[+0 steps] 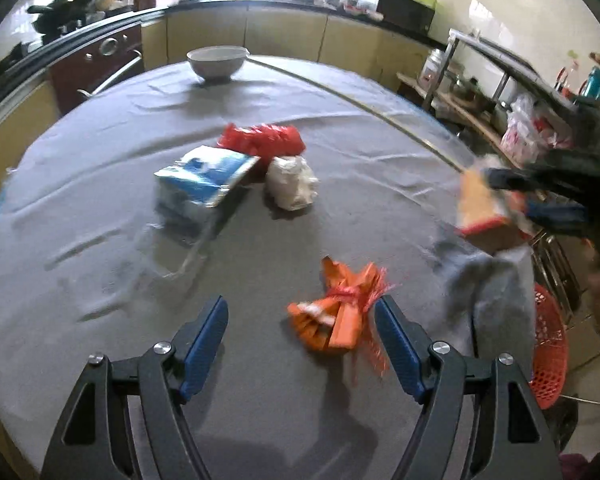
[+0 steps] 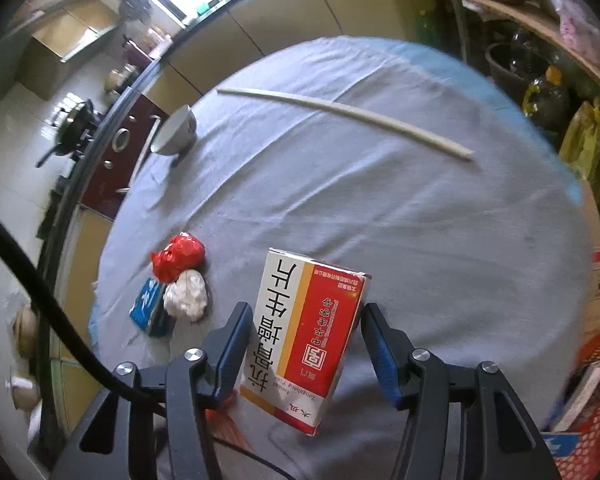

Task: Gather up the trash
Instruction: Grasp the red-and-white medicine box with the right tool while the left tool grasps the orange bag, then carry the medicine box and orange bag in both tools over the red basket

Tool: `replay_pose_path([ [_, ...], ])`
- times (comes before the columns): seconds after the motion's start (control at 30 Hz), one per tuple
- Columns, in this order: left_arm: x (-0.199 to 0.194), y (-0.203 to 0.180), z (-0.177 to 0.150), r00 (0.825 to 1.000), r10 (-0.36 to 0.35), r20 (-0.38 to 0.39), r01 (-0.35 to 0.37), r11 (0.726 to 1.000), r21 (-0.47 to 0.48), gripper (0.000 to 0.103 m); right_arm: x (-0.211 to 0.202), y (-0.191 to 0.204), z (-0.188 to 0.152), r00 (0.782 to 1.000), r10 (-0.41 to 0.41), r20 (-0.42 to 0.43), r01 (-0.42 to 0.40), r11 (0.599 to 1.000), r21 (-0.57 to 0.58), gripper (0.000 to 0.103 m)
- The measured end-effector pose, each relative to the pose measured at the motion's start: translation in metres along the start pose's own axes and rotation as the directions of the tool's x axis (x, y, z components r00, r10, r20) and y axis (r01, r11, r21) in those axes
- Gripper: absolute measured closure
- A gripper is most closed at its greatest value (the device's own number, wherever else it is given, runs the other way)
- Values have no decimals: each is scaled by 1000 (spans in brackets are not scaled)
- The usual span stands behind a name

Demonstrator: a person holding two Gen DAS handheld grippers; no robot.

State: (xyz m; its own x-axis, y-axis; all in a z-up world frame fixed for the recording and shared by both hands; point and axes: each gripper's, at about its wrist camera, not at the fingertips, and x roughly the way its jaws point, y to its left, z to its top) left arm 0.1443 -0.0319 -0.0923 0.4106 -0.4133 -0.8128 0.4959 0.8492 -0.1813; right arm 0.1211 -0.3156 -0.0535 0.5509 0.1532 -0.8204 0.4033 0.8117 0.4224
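Note:
My left gripper is open just above the table, with a crumpled orange wrapper lying between its fingertips, nearer the right finger. Further back lie a blue-and-white packet, a red crumpled bag and a white paper wad. My right gripper is shut on a red-and-white carton and holds it above the table's right side. It also shows in the left wrist view. The same red bag, white wad and blue packet show in the right wrist view.
A red plastic basket stands on the floor by the table's right edge, also in the right wrist view. A white bowl sits at the far edge. A long pale stick lies across the grey tablecloth. Kitchen counters surround the table.

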Motion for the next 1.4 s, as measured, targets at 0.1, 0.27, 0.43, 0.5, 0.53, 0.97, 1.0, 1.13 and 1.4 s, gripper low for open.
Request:
replay_pose_path([
  [0.1, 23, -6, 7, 997, -6, -74, 6, 1000, 7, 27, -20, -20, -11, 999, 32, 21, -32, 999, -9, 44],
  [0.27, 39, -8, 9, 993, -11, -121, 11, 1000, -7, 28, -45, -46, -28, 997, 63, 53, -62, 998, -25, 44],
  [0.43, 46, -23, 8, 991, 42, -127, -38, 999, 29, 74, -62, -59, -37, 990, 95, 101, -91, 995, -40, 44],
  [0.5, 45, -22, 9, 990, 19, -142, -22, 1000, -16, 75, -71, -62, -41, 987, 97, 128, -92, 995, -50, 44],
  [0.53, 43, -21, 9, 990, 6, -142, -12, 999, -37, 75, -75, -64, -43, 985, 105, 137, -99, 994, -51, 44],
  [0.97, -65, -101, 11, 994, 75, 80, -80, 995, 63, 75, -128, -80, -86, 959, 158, 234, -132, 983, -124, 44],
  [1.0, -70, -108, 12, 992, 82, 91, -89, 993, 73, 75, -132, -81, -88, 957, 160, 241, -133, 983, -124, 44],
  [1.13, -91, -134, 16, 985, 96, 141, -114, 986, 122, 75, -153, -85, -98, 949, 156, 274, -121, 983, -140, 44],
  [1.4, -112, -175, 17, 969, 138, 205, -180, 962, 203, 75, -201, -96, -118, 919, 169, 357, -113, 978, -174, 44],
])
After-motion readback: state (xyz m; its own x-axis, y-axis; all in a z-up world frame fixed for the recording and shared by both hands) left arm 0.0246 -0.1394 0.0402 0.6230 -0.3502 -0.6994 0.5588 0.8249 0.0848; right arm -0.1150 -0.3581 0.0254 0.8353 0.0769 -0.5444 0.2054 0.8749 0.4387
